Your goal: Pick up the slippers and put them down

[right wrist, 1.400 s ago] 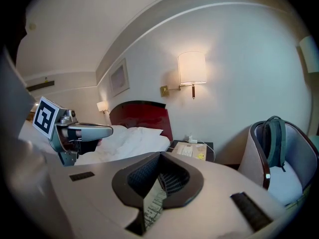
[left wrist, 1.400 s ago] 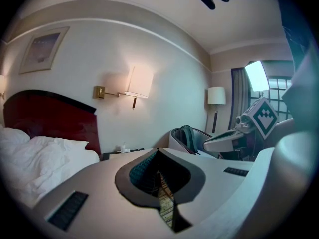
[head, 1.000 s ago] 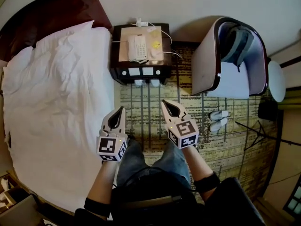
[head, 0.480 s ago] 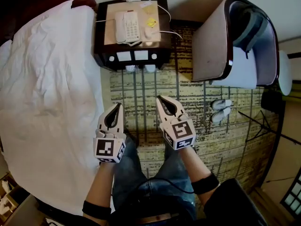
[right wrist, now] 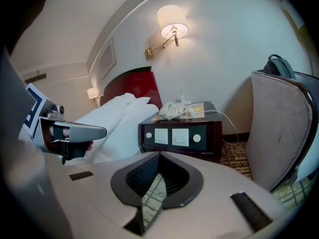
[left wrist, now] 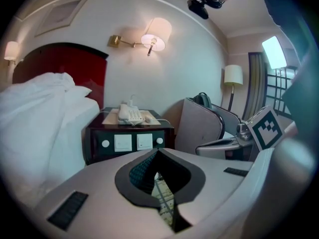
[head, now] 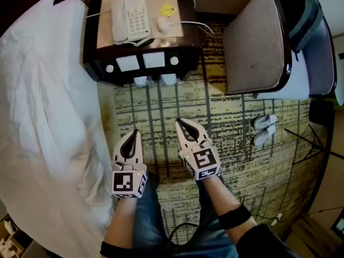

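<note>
Two pairs of white slippers lie on the patterned carpet (head: pixel 236 117). One pair (head: pixel 153 80) is tucked under the front of the dark nightstand (head: pixel 138 39); the other pair (head: pixel 265 129) lies beside the armchair at the right. My left gripper (head: pixel 134 132) and right gripper (head: pixel 178 122) hang side by side above the carpet, tips pointing at the nightstand. Both are shut with nothing between their jaws. In the left gripper view the nightstand (left wrist: pixel 130 138) stands ahead beyond the tips; the right gripper view shows it (right wrist: pixel 180 134) too.
A bed with white bedding (head: pixel 43 117) fills the left side. A grey armchair (head: pixel 269 42) with a bag stands at the right. A telephone (head: pixel 129 18) and cables lie on the nightstand. The person's legs in jeans (head: pixel 161 219) are below the grippers. A thin black stand (head: pixel 309 138) is far right.
The view has sunk closer to the floor: nightstand, armchair and slippers look larger and have slid up the picture. Both grippers stay side by side and shut.
</note>
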